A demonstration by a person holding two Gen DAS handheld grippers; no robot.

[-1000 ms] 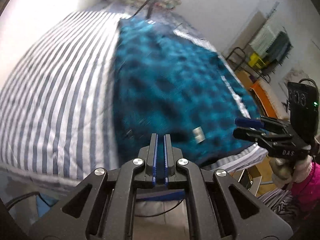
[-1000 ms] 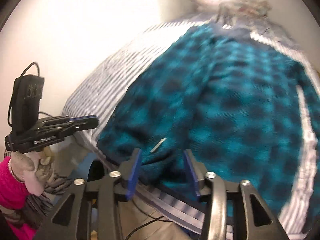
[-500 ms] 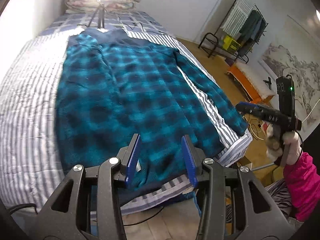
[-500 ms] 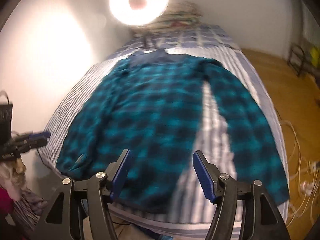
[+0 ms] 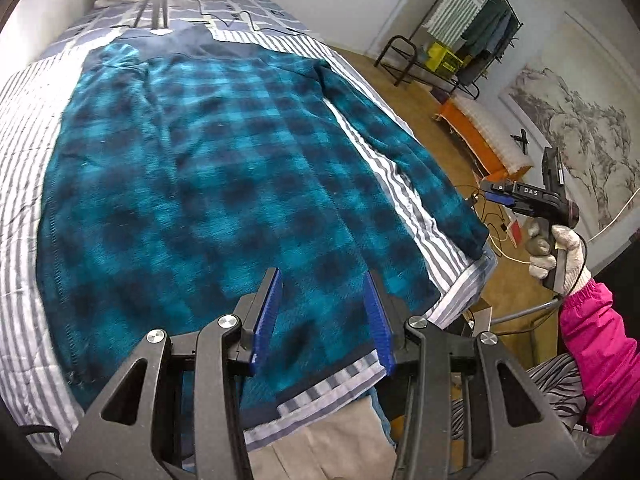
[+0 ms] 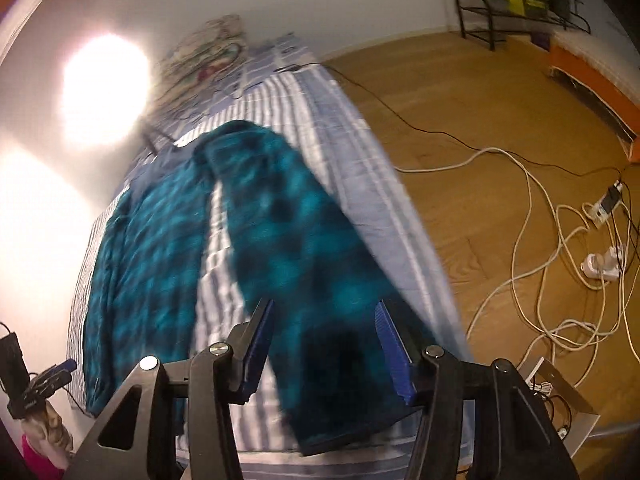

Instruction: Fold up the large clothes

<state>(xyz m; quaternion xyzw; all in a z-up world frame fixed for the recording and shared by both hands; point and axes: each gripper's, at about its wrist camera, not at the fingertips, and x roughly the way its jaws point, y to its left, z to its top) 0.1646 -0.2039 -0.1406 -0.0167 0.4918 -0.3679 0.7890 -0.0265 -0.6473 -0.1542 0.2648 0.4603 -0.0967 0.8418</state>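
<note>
So: bed [image 5: 24, 128] first, striped cover, filling most of both views. Shirt [image 5: 192, 184] lies flat on it, back up as far as I can tell — teal and navy check, collar toward the pillows, hem at the near edge just under my left tongs [image 5: 324, 316]. One sleeve [image 6: 304, 240] runs along the bed's floor-side edge, its cuff at the near corner below my right tongs [image 6: 324, 344]; the right view is blurred, so detail there is poor.

Handling, my judgement: thick fleecy cloth, soft and limp, fairly light for its size, nothing fragile. It will sag and drag on the cover rather than slide cleanly, and a pinch in mid-panel would only bunch it. Best holds look like the cuff and the hem corners, where the edge is doubled and gives the pads something to bite.

Left tongs: jaws parted about halfway, nothing between the pads — hovering over the hem. Right tongs: jaws parted and closing, cuff framed between them in view, but I see no pad pressing on cloth; holding nothing.

Writing: "DAS" reads on the side of the right tongs seen from the left view. No other text is legible.
</note>
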